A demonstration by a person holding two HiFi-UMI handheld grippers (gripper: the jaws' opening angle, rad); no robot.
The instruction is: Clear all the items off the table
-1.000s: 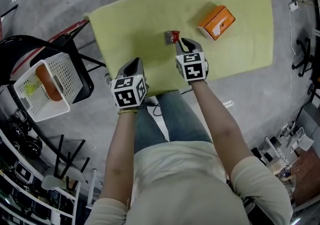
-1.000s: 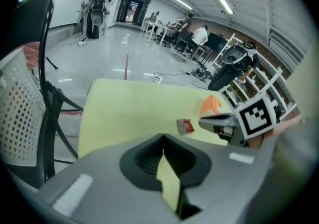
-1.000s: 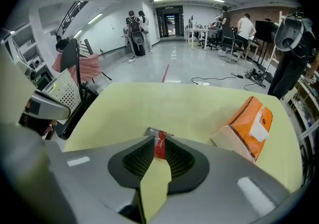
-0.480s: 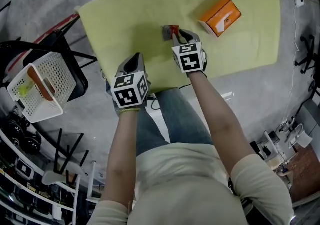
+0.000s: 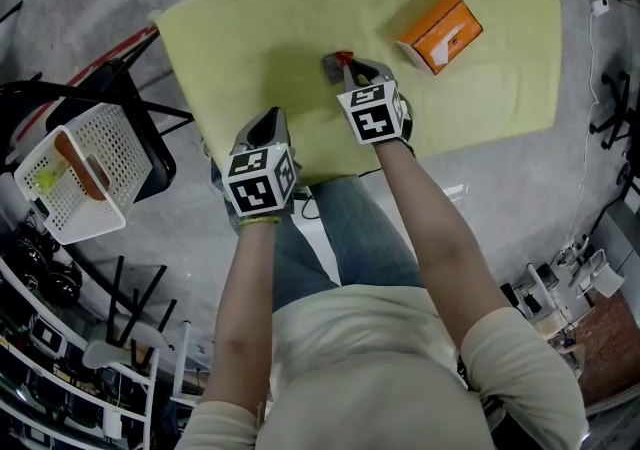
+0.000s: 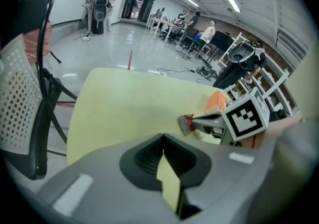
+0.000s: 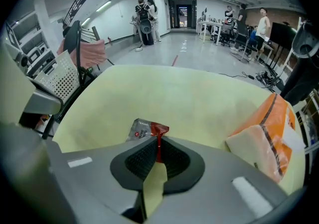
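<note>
Sachet pinched by the right fingers, lift looks next.
Small red/silver sachet point(image 7: 142, 128) lies on the yellow table point(image 5: 250, 28). Its red corner sits between the right gripper point(image 7: 158, 144) fingers, which have just been closing and now clamp it, nearly together. Orange box point(image 5: 440, 33) is right of those fingers, apart. Left gripper point(image 6: 163, 154) fingers are closed on nothing, nr the table's front edge. Grip looks set, so prob. lift next, maybe to the white basket point(image 5: 118, 153).

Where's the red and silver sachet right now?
The sachet lies on the table, head view centre, left of the orange box, red edge pinched in the right gripper, whose jaws have just been closing.
</note>
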